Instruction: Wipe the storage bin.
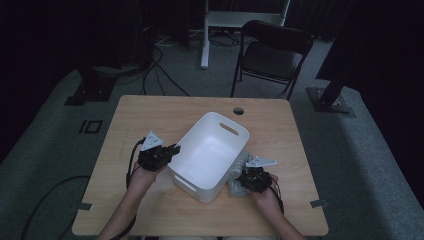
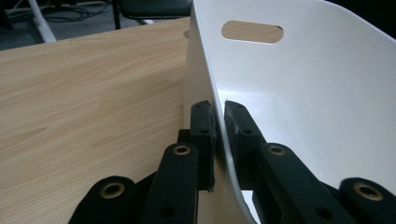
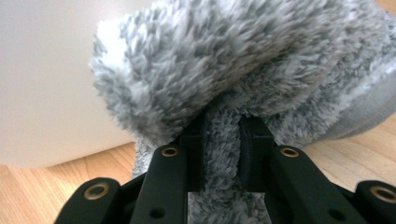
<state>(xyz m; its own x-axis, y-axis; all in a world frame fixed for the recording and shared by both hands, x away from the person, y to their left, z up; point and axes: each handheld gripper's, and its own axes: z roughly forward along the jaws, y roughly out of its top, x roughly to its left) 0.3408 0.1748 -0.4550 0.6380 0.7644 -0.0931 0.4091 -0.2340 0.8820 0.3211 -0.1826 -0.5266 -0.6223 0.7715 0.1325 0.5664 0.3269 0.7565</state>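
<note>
A fuzzy grey fabric slipper (image 1: 237, 172) is grasped by the right gripper (image 1: 248, 181), just beside the white plastic tub (image 1: 212, 150), long axis running away from the person. The tub's wall is clamped by the left gripper (image 1: 173, 149) on the wooden table (image 1: 150, 115).

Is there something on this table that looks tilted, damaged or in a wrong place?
Yes. The white bin is tipped, its open side leaning toward the left claw, which pinches its wall. The grey fluffy slipper lies outside, against the bin, clamped in the right claw. No damage visible.
</note>
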